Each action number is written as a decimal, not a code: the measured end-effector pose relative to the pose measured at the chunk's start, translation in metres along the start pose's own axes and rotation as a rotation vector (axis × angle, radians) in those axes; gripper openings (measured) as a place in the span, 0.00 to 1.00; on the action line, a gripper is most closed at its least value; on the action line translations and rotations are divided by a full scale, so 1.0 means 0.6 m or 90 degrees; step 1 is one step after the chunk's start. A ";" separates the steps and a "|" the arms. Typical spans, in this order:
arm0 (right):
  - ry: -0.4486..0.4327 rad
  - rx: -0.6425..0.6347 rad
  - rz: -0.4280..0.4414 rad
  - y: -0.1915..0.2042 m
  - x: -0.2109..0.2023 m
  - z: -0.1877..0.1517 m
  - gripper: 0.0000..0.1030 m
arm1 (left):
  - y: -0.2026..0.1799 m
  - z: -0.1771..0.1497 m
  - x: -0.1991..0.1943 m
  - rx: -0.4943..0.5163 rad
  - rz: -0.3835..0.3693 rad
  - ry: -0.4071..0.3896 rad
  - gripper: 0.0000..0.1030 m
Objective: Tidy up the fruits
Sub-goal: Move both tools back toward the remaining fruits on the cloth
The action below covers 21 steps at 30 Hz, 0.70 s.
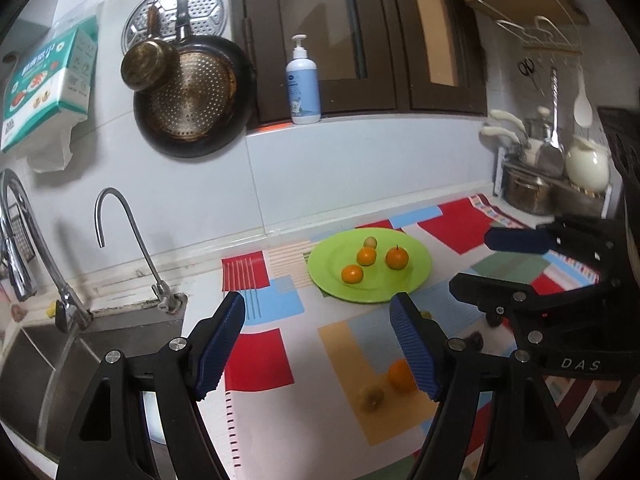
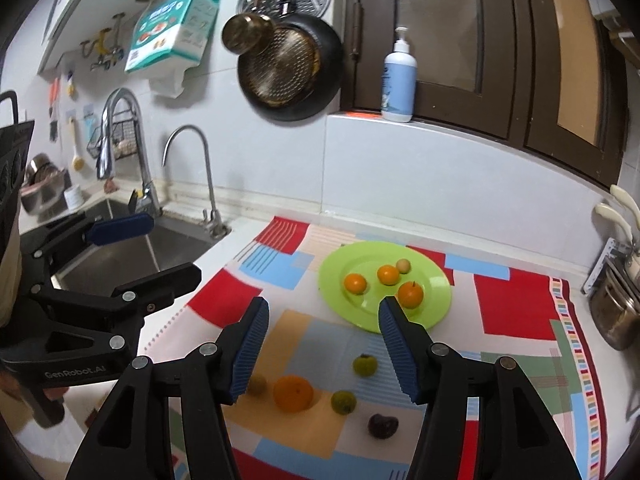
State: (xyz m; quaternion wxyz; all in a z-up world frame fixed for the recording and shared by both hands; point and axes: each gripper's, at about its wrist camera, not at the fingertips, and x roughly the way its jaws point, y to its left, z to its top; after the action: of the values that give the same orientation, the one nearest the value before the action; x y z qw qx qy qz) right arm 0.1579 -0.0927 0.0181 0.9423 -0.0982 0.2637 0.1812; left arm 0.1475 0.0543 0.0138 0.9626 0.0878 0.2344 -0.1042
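A green plate (image 1: 332, 270) (image 2: 436, 280) on the patchwork mat (image 2: 516, 304) holds three small oranges (image 2: 355, 283) and one small yellowish fruit (image 2: 403, 266). Loose on the mat nearer to me lie a larger orange (image 2: 293, 393), two green fruits (image 2: 365, 365), a dark purple fruit (image 2: 383, 425) and a small yellowish fruit (image 2: 256, 384). My right gripper (image 2: 324, 304) hovers open above these loose fruits, with nothing between its fingers. My left gripper (image 1: 318, 298) is open and holds nothing, just short of the plate. The larger orange (image 1: 400, 376) shows beside its right finger.
A steel sink (image 2: 132, 252) with two faucets (image 2: 188, 168) lies left of the mat. Pans (image 1: 192, 96) hang on the tiled wall, and a soap bottle (image 1: 303, 84) stands on the window ledge. Pots and a utensil rack (image 1: 532, 188) stand at the right end of the counter.
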 end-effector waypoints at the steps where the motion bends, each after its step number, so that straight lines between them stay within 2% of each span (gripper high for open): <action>1: 0.002 -0.009 -0.001 0.005 0.000 -0.005 0.56 | -0.002 -0.006 -0.002 0.011 0.001 -0.001 0.72; 9: 0.041 -0.042 0.018 0.024 0.018 -0.033 0.56 | -0.010 -0.040 0.006 0.037 -0.031 0.021 0.72; 21: 0.131 -0.113 0.051 0.041 0.078 -0.084 0.56 | -0.032 -0.095 0.060 0.086 -0.089 0.083 0.72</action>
State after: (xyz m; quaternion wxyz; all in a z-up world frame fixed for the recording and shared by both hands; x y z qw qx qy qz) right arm 0.1621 -0.0710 -0.0513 0.8900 -0.1885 0.3454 0.2306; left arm 0.1493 0.0427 -0.0552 0.9276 0.1423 0.2945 -0.1805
